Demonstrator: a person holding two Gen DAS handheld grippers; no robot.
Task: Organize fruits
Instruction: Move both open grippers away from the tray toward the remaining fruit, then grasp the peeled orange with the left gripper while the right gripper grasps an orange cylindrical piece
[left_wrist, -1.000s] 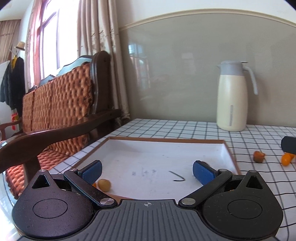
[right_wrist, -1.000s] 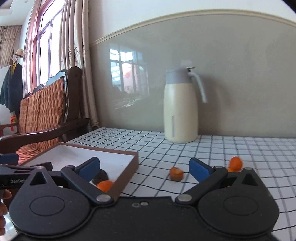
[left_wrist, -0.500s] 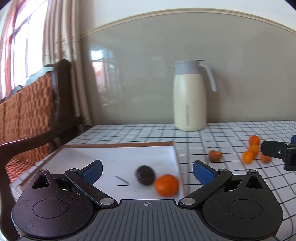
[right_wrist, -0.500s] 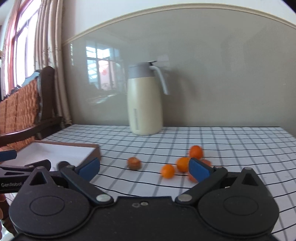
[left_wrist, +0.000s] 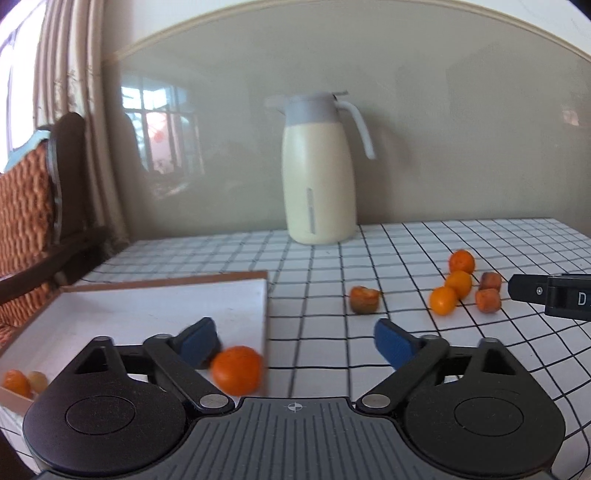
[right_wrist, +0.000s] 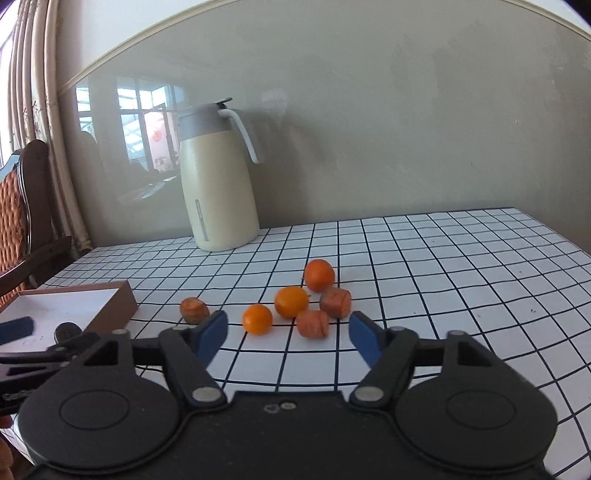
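Checked cloth covers the table, with a glossy grey wall panel behind and a wicker-backed chair at the far left. Left of centre sits the shallow white tray, its brown rim open to the room; an orange fruit lies in its near right corner, a dark piece is half hidden behind a blue pad, and two small fruits rest at the near left edge. The left gripper hangs low over that corner with its jaws wide apart and nothing between them. Further back stands a cream thermos jug. To the right, loose on the cloth, lie a lone brownish piece and a cluster of five orange fruits, some round, some stubby. The right gripper faces that cluster, jaws spread and empty. Round fruit will likely roll if a pad nudges it first, scattering the tight cluster towards the table edge; closing on two at once is another risk.
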